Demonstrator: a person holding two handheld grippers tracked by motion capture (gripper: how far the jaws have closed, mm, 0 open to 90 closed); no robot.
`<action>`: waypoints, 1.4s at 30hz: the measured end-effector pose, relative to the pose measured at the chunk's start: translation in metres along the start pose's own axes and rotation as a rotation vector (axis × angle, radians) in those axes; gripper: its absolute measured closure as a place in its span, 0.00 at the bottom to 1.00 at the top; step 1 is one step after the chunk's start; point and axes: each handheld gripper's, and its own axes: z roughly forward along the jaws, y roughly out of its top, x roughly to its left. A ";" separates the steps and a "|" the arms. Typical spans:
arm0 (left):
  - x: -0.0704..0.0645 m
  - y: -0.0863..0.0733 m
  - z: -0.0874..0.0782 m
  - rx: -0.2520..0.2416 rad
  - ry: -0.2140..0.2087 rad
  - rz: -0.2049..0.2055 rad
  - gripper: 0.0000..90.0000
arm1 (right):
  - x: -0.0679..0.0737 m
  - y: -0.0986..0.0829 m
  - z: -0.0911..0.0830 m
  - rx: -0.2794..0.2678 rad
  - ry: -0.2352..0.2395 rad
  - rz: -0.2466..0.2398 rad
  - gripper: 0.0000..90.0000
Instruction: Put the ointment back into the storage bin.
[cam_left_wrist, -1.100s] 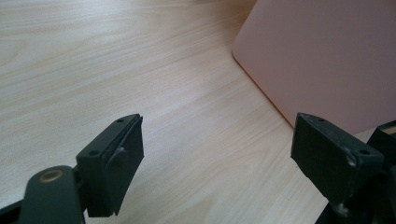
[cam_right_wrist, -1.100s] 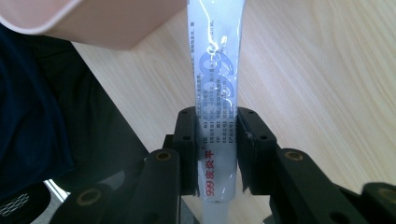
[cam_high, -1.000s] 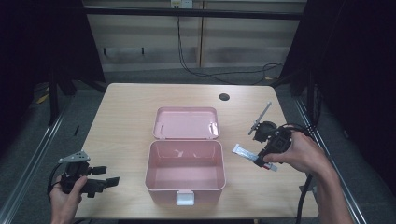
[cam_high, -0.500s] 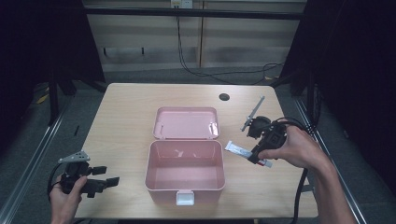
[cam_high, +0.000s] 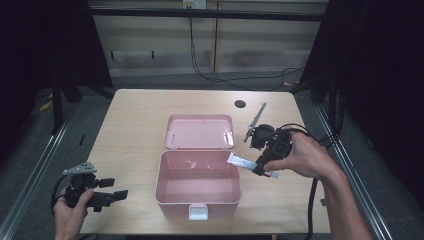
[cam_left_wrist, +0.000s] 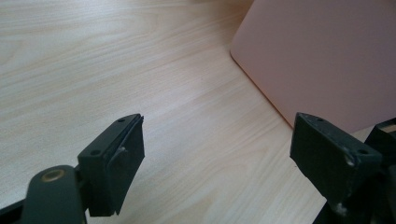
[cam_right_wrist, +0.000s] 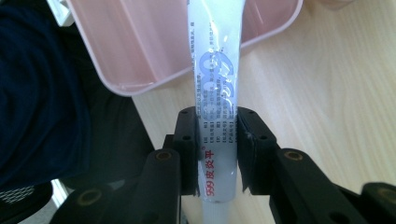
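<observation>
White tube: a white squeezable ointment tube (cam_right_wrist: 215, 70) with blue and red print, clamped across its lower part between the jaws of the right gripper (cam_right_wrist: 216, 149) — its far end reaches over the rim of the box.
Tube position: in the high view the white tube (cam_high: 242, 161) hangs in the air at the box's right edge, pointing left over the open compartment.
Pink box: a pale pink rectangular plastic storage box (cam_high: 196, 187) stands open mid-table, its hinged lid (cam_high: 199, 131) laid back flat behind it, a white latch at the front wall.
Right gripper: held in the person's right hand (cam_high: 305, 159); jaws closed tight on the tube.
Left gripper: the left gripper (cam_left_wrist: 217, 154) sits low over the bare table — jaws spread wide with nothing between them, the box's pink wall (cam_left_wrist: 322, 56) just beyond.
Left hand: the left hand (cam_high: 70, 215) holds it near the table's front left corner, well apart from the box.
Table: light wood-grain tabletop (cam_high: 135, 120).
</observation>
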 end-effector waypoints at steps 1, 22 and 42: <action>0.000 0.000 0.000 0.002 -0.003 0.001 0.20 | 0.000 0.000 0.000 0.000 0.000 0.000 0.79; 0.000 0.000 -0.001 -0.008 -0.001 -0.002 0.19 | 0.019 0.051 0.024 0.028 0.063 -0.130 0.79; 0.000 0.000 -0.001 -0.003 -0.002 0.005 0.19 | 0.033 0.080 0.047 0.054 0.090 -0.211 0.79</action>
